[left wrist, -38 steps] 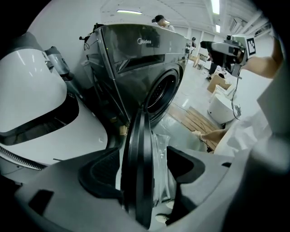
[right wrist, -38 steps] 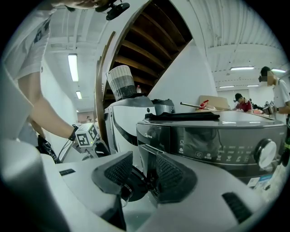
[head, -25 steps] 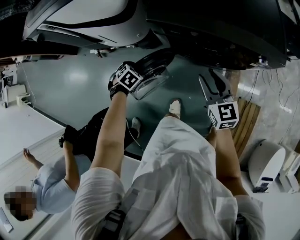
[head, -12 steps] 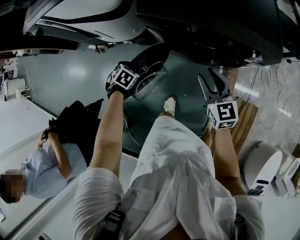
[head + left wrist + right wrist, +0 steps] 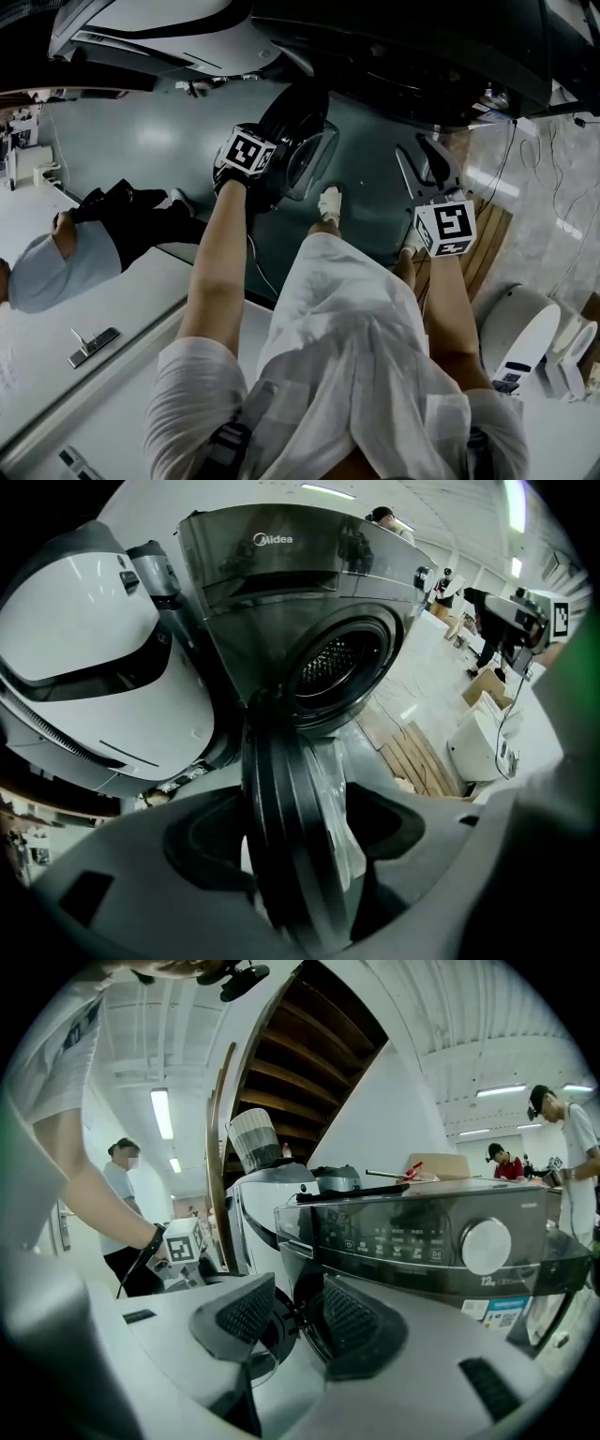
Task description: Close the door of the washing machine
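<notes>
- The washing machine (image 5: 309,602) is a dark grey front-loader. Its brand name (image 5: 272,539), "Midea", is printed in pale letters on the top front panel.
- Its door (image 5: 272,761) stands open, swung out from the round opening where the perforated drum (image 5: 333,663) shows. The left gripper view sees the door edge-on: a black rim around a clear bulging window.
- The left gripper (image 5: 305,841) points steeply down. Its jaws are set wide and closed on the door's rim, one on each side.
- The right gripper (image 5: 295,1321) is well apart from the door and roughly level, facing the machine's front. Its jaws stand apart with nothing between them.
- In the right gripper view the control panel (image 5: 403,1237) carries a row of small symbols, too small to read, and a round silver dial (image 5: 486,1245).
- Below the dial a print begins with "12"; the rest cannot be read. Beside it a sticker (image 5: 506,1314) bears a square code.
- A white appliance (image 5: 84,658) with black trim stands just beside the washing machine.
- Wooden slats (image 5: 492,239) lie on the floor (image 5: 141,159) near the machine.
- Each gripper's cube shows a black-and-white square marker.
</notes>
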A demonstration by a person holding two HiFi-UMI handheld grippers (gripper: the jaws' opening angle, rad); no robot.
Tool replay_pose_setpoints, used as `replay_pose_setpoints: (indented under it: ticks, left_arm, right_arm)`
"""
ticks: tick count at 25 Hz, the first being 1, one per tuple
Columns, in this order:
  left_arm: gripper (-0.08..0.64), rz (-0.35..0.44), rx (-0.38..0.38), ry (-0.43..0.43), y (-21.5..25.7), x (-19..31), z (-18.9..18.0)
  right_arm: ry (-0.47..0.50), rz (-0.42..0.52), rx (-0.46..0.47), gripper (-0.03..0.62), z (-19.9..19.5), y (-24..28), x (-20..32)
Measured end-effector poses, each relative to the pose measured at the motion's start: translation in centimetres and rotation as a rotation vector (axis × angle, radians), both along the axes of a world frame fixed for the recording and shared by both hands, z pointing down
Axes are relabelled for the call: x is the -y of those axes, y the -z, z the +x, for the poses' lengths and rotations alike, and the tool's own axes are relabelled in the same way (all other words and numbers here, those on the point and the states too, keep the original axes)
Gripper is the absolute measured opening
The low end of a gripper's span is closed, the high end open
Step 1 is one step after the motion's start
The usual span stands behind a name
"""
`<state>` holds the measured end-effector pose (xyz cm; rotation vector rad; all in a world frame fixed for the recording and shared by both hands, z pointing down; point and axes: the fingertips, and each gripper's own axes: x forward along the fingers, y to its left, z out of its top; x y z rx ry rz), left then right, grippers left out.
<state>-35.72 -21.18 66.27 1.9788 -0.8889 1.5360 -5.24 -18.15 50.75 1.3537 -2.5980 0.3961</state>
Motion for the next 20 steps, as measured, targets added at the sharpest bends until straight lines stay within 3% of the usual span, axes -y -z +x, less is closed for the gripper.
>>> replay_pose_setpoints:
  ticks: [11,20]
  left_arm:
    - [0.327,0.000,-0.091,0.101,-0.6,-2.8,6.1]
    - [0.364,0.041,-0.271,0.232,0.6,-3.2,13.2]
  right_arm:
    - [0.035,-0.004,0.006,0.181,3.8,-0.3,-2.0]
    - [0.038,-0.012,0.006,0.181,6.5,-0.5,-3.1]
